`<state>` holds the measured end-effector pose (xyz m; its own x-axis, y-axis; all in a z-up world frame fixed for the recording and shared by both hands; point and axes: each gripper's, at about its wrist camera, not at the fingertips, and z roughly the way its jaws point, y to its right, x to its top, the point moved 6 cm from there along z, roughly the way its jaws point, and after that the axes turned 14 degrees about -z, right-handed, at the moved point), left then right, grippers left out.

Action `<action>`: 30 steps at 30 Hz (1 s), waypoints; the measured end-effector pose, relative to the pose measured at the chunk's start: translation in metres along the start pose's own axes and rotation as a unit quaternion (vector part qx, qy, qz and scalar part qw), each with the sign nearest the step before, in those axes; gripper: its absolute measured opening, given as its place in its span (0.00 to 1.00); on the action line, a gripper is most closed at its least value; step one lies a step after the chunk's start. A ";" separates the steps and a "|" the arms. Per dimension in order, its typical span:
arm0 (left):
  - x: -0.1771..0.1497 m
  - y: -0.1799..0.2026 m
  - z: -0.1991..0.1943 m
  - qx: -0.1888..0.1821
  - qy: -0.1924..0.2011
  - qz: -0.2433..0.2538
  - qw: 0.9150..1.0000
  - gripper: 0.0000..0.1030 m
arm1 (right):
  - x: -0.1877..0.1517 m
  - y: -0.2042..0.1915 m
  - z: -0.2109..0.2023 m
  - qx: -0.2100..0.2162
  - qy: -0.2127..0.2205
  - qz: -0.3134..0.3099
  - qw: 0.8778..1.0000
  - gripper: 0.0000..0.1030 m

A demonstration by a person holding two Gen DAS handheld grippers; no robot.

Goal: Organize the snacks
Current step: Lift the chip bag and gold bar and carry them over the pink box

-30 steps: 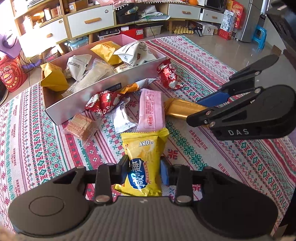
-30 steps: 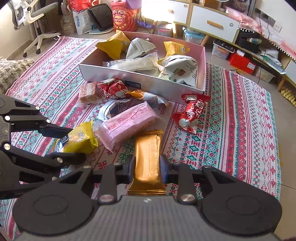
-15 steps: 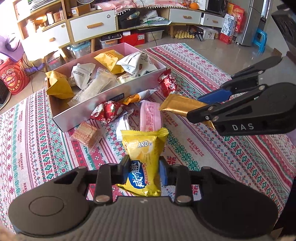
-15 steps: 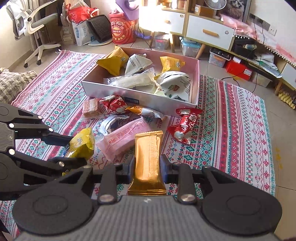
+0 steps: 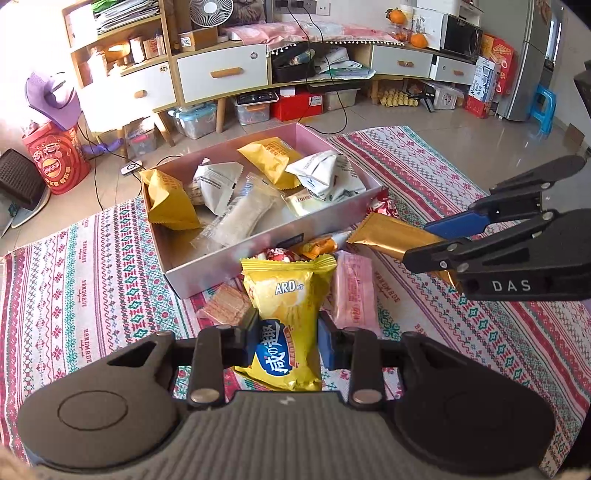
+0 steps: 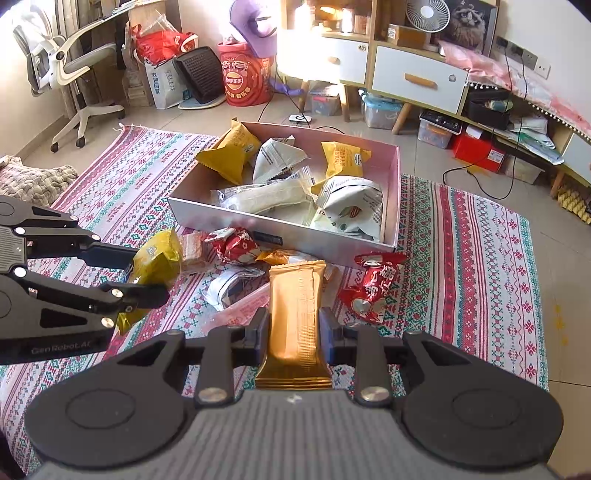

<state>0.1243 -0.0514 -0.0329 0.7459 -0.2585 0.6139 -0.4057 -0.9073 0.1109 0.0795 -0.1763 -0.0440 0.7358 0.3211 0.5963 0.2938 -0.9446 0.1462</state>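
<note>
Around the patterned rug, we see a cluttered living room.
We spot a white office chair [image 6: 62,66] at the far left, a red printed bucket [image 6: 245,79], a small fan [image 5: 211,13] on the shelf unit, oranges [image 5: 419,40], and a blue stool [image 5: 543,110].

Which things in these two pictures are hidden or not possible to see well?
- Red snack, left wrist view: mostly hidden behind the yellow chip bag held in the left gripper.
- Pink packet, right wrist view: partly covered by the gold bar in the right gripper.
- Box floor: hidden under snacks, both views.
- Small print on the white packs: too small.
</note>
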 end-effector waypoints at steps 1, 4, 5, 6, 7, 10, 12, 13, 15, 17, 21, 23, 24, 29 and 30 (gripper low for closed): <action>0.004 -0.004 0.000 0.003 0.003 -0.001 1.000 0.37 | 0.003 0.002 0.002 0.002 0.001 0.003 1.000 0.25; 0.018 -0.014 0.003 0.011 0.010 -0.007 1.000 0.37 | 0.013 0.009 0.008 0.011 0.001 0.015 1.000 0.25; 0.023 -0.016 0.005 0.013 0.011 -0.008 1.000 0.37 | 0.018 0.011 0.012 0.014 0.000 0.018 1.000 0.25; 0.028 -0.019 0.008 0.016 0.012 -0.007 1.000 0.37 | 0.022 0.014 0.015 0.014 -0.002 0.019 1.000 0.25; 0.033 -0.020 0.010 0.020 0.014 -0.005 1.000 0.37 | 0.027 0.017 0.018 0.011 -0.004 0.020 1.000 0.25; 0.048 -0.026 0.017 0.032 0.017 -0.003 0.999 0.37 | 0.039 0.021 0.025 0.010 -0.005 0.025 1.000 0.25; 0.057 -0.028 0.025 0.033 0.015 -0.005 0.999 0.37 | 0.047 0.023 0.030 0.013 -0.002 0.030 0.999 0.25; 0.061 -0.029 0.029 0.033 0.014 -0.006 0.999 0.37 | 0.050 0.024 0.032 0.016 0.000 0.035 0.999 0.25; 0.067 -0.029 0.038 0.034 0.011 -0.005 0.999 0.37 | 0.056 0.026 0.039 0.019 0.001 0.041 0.999 0.25; 0.071 -0.029 0.048 0.037 0.010 -0.002 0.999 0.37 | 0.061 0.028 0.046 0.017 0.000 0.044 0.999 0.25; 0.078 -0.027 0.063 0.040 0.012 0.006 0.999 0.37 | 0.068 0.032 0.061 0.018 -0.003 0.052 0.998 0.25; 0.080 -0.025 0.069 0.041 0.012 0.012 0.999 0.37 | 0.070 0.034 0.067 0.017 -0.003 0.058 0.998 0.25; 0.082 -0.024 0.071 0.043 0.012 0.015 0.999 0.37 | 0.071 0.036 0.069 0.017 -0.003 0.061 0.998 0.25; 0.088 -0.023 0.083 0.046 0.014 0.022 0.999 0.37 | 0.075 0.043 0.076 0.013 0.004 0.078 0.997 0.25; 0.089 -0.024 0.085 0.047 0.015 0.019 0.999 0.37 | 0.076 0.044 0.078 0.011 0.005 0.081 0.997 0.25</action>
<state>0.2455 -0.0807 -0.0474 0.7139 -0.2849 0.6397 -0.3812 -0.9244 0.0137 0.1959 -0.1882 -0.0533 0.7686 0.1643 0.6183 0.1854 -0.9822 0.0305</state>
